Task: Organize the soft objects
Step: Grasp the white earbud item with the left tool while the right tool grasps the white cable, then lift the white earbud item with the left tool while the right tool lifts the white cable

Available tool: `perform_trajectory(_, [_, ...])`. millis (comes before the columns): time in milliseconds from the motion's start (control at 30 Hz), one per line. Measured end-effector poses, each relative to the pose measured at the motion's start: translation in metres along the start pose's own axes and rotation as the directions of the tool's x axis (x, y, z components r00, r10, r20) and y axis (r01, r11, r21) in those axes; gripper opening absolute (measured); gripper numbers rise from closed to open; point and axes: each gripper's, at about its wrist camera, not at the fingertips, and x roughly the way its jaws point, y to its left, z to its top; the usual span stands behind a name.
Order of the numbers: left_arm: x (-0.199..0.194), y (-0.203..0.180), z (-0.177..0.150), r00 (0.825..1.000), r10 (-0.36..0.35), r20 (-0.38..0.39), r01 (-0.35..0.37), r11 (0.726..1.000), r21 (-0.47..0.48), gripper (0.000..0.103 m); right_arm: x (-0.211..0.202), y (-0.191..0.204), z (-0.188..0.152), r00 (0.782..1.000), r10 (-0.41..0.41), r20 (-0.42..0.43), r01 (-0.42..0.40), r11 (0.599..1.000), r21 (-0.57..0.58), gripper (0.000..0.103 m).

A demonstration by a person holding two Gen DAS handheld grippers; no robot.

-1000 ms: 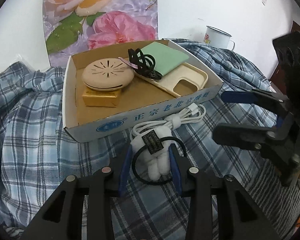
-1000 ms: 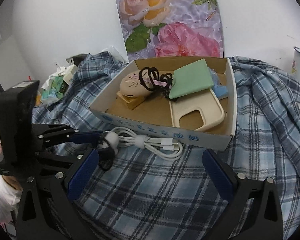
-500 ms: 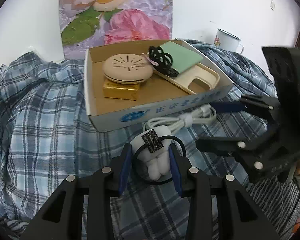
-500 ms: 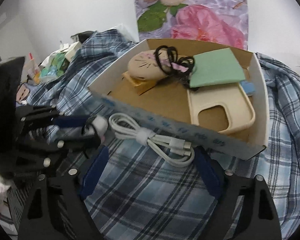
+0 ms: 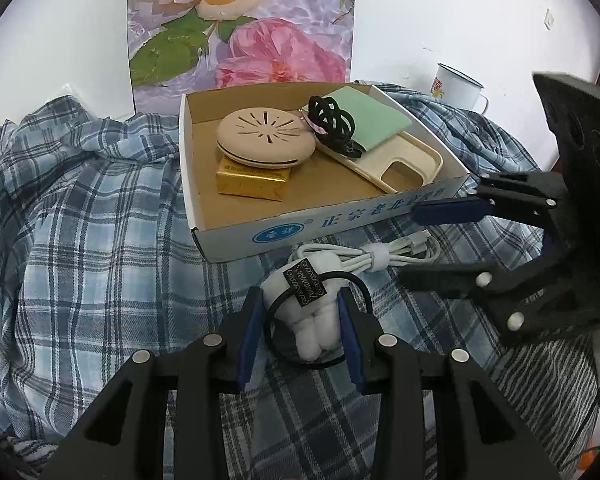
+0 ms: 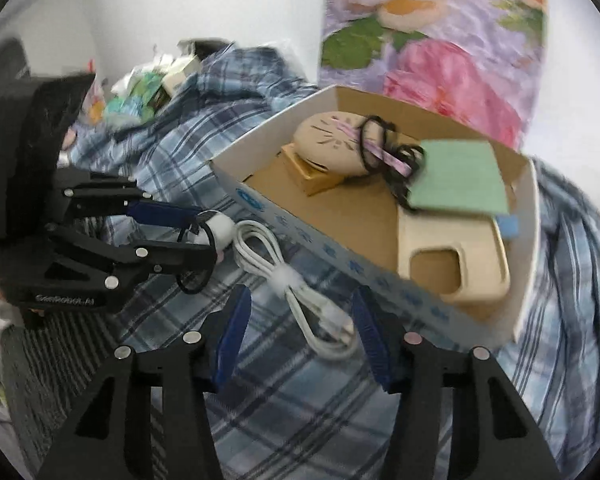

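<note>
My left gripper [image 5: 302, 322] is clamped on the white plush hair tie [image 5: 314, 312], its blue pads pressing the fluffy body from both sides while the black elastic loop and a small dark label hang around it. It sits just above the plaid cloth [image 5: 100, 248], near the front wall of the cardboard box [image 5: 332, 224]. Just right of the tie lies the bundled white cable [image 6: 296, 288], on the cloth along the box front. My right gripper [image 6: 300, 332] has just been closing and now straddles that cable's plug end; the pads are not yet on it, so I count it part open with nothing held. Inside the box I see a beige round case [image 5: 266, 136] on a gold packet [image 5: 252, 180], black hair ties [image 5: 332, 118], a green pad [image 5: 368, 118] and a cream phone case [image 5: 400, 162].
</note>
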Motion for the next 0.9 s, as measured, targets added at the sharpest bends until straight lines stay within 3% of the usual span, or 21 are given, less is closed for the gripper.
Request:
perform_trajectory(67, [0.0,0.001,0.0,1.0,-0.003,-0.001,0.003,1.0,-0.002,0.039,0.007,0.008,0.006,1.0,0.017,-0.025,-0.018,0.999,-0.049,0.052])
perform_trajectory(167, [-0.001,0.003,0.0,1.0,-0.008,0.002,0.008,1.0,-0.008,0.039,0.021,0.013,0.011,0.998,-0.01,-0.064,0.003,0.995,-0.1,0.041])
perform_trajectory(467, [-0.007,0.006,0.001,1.0,-0.001,0.028,0.002,1.0,-0.028,0.039,0.026,0.014,0.005,0.997,-0.049,-0.067,0.041,0.993,-0.115,0.028])
perform_trajectory(533, [-0.007,0.006,0.001,1.0,0.002,0.031,-0.001,1.0,-0.027,0.039,0.023,0.016,0.003,0.996,-0.043,-0.074,0.034,0.992,-0.12,0.021])
perform_trajectory(733, [-0.012,0.005,0.001,0.999,0.005,0.052,-0.003,1.0,-0.025,0.039,0.009,0.019,-0.011,0.996,-0.045,-0.077,0.035,0.991,-0.129,0.019])
perform_trajectory(900, [-0.017,0.004,0.002,0.997,0.001,0.072,0.001,1.0,-0.028,0.039,-0.011,0.018,-0.023,0.997,-0.076,-0.026,0.073,0.992,-0.1,0.019])
